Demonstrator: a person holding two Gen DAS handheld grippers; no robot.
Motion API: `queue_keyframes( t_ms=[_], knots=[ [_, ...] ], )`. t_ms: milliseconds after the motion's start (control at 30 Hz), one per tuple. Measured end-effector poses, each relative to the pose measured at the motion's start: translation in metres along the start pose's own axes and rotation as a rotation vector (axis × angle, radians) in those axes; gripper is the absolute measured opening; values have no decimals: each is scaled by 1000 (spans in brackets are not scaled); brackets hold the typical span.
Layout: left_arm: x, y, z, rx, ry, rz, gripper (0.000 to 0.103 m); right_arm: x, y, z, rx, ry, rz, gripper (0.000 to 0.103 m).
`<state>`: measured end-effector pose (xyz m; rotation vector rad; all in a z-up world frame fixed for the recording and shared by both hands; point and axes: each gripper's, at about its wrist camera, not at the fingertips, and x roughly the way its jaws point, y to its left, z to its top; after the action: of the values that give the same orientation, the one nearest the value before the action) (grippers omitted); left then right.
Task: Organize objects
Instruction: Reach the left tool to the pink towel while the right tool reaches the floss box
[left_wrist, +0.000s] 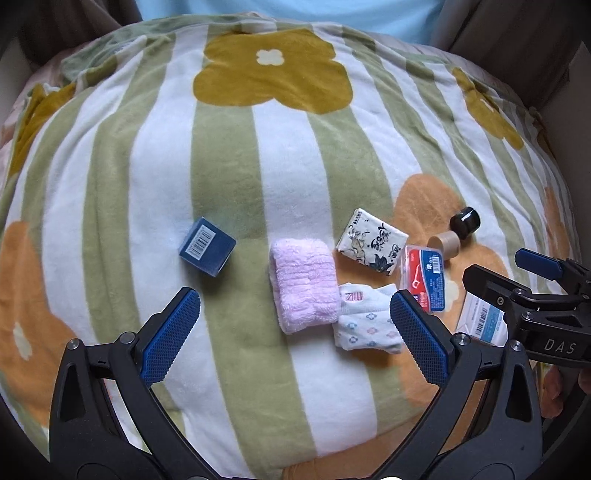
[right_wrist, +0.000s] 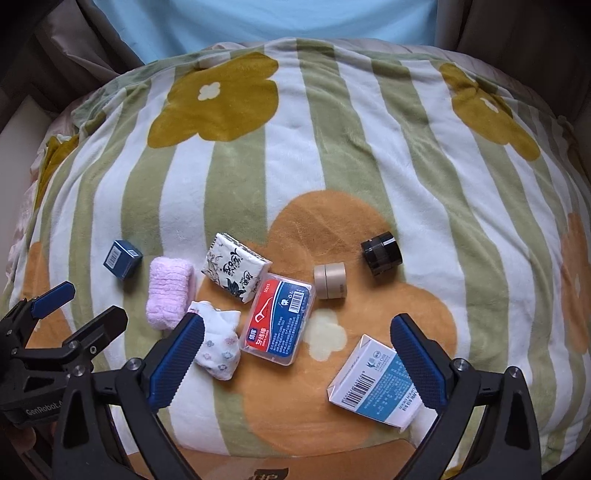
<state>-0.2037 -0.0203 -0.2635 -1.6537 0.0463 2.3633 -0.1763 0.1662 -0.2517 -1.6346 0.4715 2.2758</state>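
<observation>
From the left wrist, the left gripper (left_wrist: 293, 308) is seen with jaws wide apart and nothing held, above the pink towel (left_wrist: 303, 284) on the blanket (left_wrist: 229, 155).

From the right wrist, the right gripper (right_wrist: 297, 341) is spread wide too, holding nothing, with the floss box (right_wrist: 279, 319) lying between its fingers.

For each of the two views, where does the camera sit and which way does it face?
Left wrist: sits behind the open left tongs, facing the pink towel and blue box on the blanket; right tongs show at right.
Right wrist: sits behind the open right tongs, facing the floss box and white carton; left tongs show at left.
Both share the same items and blanket.
</observation>
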Motion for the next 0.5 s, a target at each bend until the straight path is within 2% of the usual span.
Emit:
queue_keyframes(
  t_ms=[67,233,500],
  knots=[
    [16,2,0,6,14,-9,96,18,-1,0,15,24,0,93],
    [48,3,1,32,29,-20,95,53,-2,-1,56,77,-4,85],
    [77,8,1,16,48,-35,95,72,-5,-6,106,102,10,77]
  ],
)
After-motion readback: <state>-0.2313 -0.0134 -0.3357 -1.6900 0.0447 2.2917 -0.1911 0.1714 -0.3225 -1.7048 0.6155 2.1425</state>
